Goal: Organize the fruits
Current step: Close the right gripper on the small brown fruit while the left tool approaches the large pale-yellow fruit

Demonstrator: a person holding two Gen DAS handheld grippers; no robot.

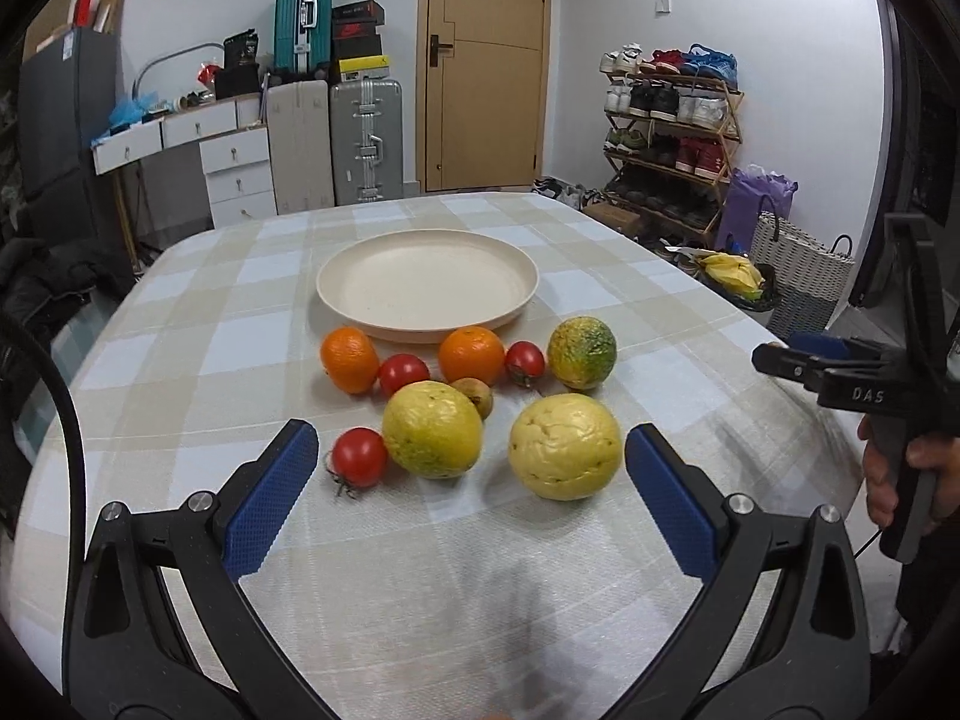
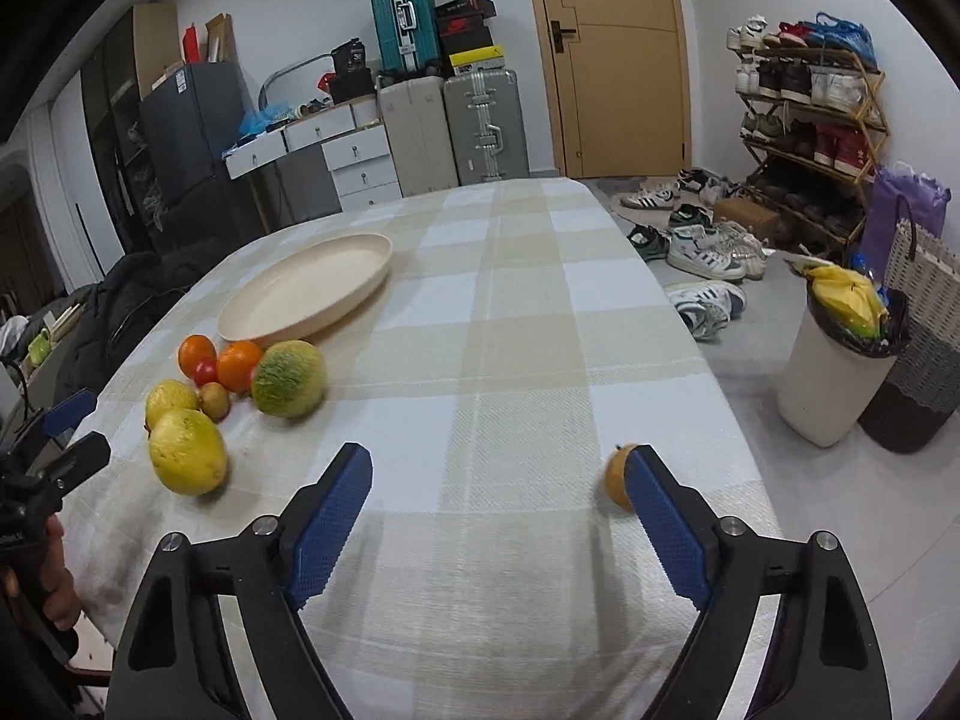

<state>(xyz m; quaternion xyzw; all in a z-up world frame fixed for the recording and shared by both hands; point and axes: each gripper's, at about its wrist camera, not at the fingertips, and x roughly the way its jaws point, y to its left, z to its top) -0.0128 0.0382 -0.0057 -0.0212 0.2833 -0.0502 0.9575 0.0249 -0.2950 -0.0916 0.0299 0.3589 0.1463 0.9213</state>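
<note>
1. Cream-coloured and bare, the plate point(image 1: 427, 285) stands near the far edge of the table point(image 1: 180, 324); no fruit lies in it yet, so I judge the sorting has hardly begun.
2. The fruits lie in a group just in front of the plate's near rim: two oranges point(image 1: 471, 355), three tomatoes point(image 1: 359, 456), a green-yellow fruit point(image 1: 582, 352), two big yellow fruits point(image 1: 564, 446) and a small brownish fruit point(image 1: 474, 397).
3. The left gripper point(image 1: 471, 459) has its jaws spread wide and holds nothing; the big yellow fruits lie just ahead of its pads.
4. The right gripper point(image 2: 498, 474) also has its jaws apart and empty. A small yellowish fruit point(image 2: 618, 477) lies apart from the group toward the table's right edge, partly hidden behind the right pad; I cannot tell if they touch.
5. To do the step well, center one fruit between the pads before closing, and close gently, because round fruit may roll away.
6. Take a front fruit first, so the others are not pushed.
7. Set it down low inside the plate's rim.
</note>
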